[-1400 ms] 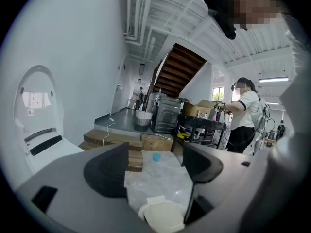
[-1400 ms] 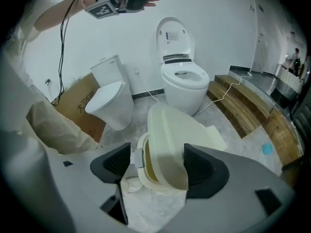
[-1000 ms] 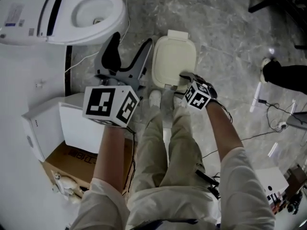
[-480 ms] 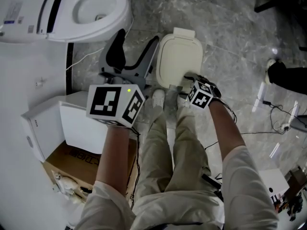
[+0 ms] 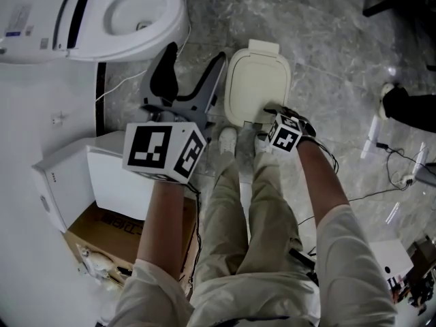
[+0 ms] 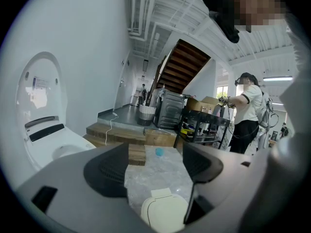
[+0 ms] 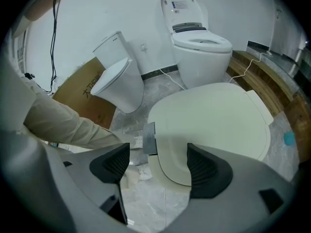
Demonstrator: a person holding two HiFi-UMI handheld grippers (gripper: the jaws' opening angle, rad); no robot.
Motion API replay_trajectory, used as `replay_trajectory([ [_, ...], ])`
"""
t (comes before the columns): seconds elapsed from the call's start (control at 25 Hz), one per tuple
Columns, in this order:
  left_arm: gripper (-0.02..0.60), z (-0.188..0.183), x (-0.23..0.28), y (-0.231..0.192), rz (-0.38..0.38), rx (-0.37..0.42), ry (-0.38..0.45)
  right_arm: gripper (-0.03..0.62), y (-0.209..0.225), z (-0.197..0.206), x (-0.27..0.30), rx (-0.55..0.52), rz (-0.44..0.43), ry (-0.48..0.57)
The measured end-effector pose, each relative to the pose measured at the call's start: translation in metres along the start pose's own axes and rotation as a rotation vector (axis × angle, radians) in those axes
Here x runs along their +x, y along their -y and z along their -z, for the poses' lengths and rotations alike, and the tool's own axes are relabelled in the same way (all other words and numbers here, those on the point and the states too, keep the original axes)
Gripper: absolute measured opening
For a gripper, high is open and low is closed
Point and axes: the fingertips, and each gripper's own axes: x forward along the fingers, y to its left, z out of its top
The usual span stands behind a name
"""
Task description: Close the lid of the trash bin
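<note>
The trash bin (image 5: 257, 87) stands on the marble floor just past my shoes, its cream lid (image 7: 214, 115) lying flat on top. My right gripper (image 5: 263, 118) hovers at the lid's near edge, open, with nothing between its fingers. In the right gripper view the right gripper (image 7: 158, 164) sits over that edge, beside a grey tab (image 7: 149, 138) at the bin's front. My left gripper (image 5: 189, 73) is held higher, left of the bin, open and empty. The left gripper view shows the left gripper (image 6: 155, 166) with the bin (image 6: 164, 212) low between its jaws.
A white toilet (image 5: 88, 19) with its seat lid up stands at the far left. A white container (image 5: 75, 176) and a cardboard box (image 5: 102, 230) sit at my left. Cables (image 5: 381, 182) trail over the floor on the right. Another person (image 6: 248, 115) stands far off by shelves.
Little has changed. The head view has shifted slightly, and the right gripper stays at the near edge of the flat lid. The left gripper holds its place.
</note>
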Motion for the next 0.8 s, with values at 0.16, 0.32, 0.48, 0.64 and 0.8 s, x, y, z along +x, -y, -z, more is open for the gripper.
replay_trajectory([
  [0.16, 0.325, 0.0, 0.0, 0.0, 0.002, 0.003, -0.001, 0.383, 0.0, 0.004, 0.005, -0.006, -0.004, -0.049],
  [0.32, 0.325, -0.001, -0.001, -0.001, 0.0, 0.002, 0.004, 0.377, 0.001, 0.004, 0.006, -0.013, -0.005, -0.081],
  [0.48, 0.325, -0.002, -0.002, 0.001, -0.002, -0.011, 0.01, 0.366, 0.002, 0.003, 0.007, 0.005, -0.01, -0.097],
  [0.64, 0.325, -0.01, -0.008, 0.008, 0.008, -0.015, 0.015, 0.374, 0.007, -0.007, -0.004, 0.144, 0.003, -0.02],
  [0.8, 0.325, -0.029, -0.025, 0.013, 0.008, -0.013, 0.016, 0.362, 0.021, -0.037, -0.068, 0.342, 0.118, 0.249],
])
